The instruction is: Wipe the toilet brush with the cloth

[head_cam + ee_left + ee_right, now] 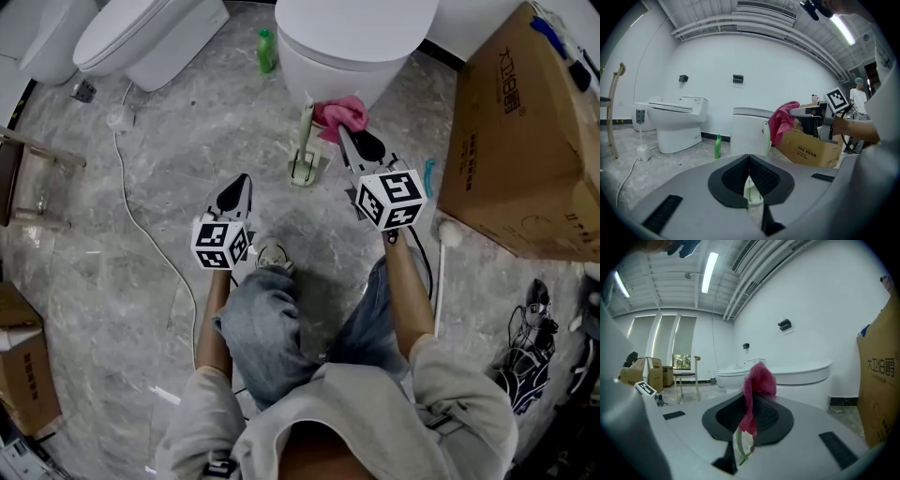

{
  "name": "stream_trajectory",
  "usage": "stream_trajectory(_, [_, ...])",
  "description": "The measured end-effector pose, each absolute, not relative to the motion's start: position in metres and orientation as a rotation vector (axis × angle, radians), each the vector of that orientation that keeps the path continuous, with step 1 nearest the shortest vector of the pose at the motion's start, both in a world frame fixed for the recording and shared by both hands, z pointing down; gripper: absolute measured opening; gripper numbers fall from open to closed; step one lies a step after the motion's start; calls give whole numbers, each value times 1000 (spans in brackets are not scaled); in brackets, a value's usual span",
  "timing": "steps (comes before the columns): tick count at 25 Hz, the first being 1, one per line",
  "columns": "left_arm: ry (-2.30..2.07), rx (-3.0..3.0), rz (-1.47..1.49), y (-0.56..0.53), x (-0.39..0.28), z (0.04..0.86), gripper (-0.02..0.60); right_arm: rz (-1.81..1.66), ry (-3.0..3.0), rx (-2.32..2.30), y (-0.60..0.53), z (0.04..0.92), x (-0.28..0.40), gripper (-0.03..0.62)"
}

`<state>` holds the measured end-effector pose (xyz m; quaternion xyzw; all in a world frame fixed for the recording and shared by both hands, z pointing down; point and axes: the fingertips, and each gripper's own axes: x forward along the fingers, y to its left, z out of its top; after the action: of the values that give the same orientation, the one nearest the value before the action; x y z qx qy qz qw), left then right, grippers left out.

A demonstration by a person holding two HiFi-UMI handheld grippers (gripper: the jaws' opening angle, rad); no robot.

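The pale green toilet brush (305, 141) stands upright in its holder on the floor, in front of the middle toilet (352, 42). My right gripper (347, 134) is shut on a pink cloth (341, 112), held just right of the brush handle's top. In the right gripper view the cloth (758, 380) hangs from the right gripper (751, 401), with the brush handle (739, 446) below it. My left gripper (241, 180) hovers shut and empty to the brush's lower left. From the left gripper (749, 159) the brush (767, 138) shows ahead beside the cloth (783, 119).
A large cardboard box (525, 141) stands close on the right. A green bottle (266, 51) sits by the middle toilet, a second toilet (141, 37) at the far left. A white cord (141, 225) runs over the marble floor. Black cables (530, 347) lie at the right.
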<state>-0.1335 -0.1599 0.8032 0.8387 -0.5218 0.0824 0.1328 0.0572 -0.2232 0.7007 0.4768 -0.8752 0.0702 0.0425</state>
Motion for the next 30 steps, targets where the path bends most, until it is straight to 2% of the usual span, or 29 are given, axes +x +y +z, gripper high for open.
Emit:
stream_trajectory(14, [-1521,2409,258,-157,-138,813,20,346,-2560,1272,-206,797,16,57])
stream_trajectory(30, [-1518,2398,259,-158,-144,819,20,620,-2340,1123,-199,936,2,57])
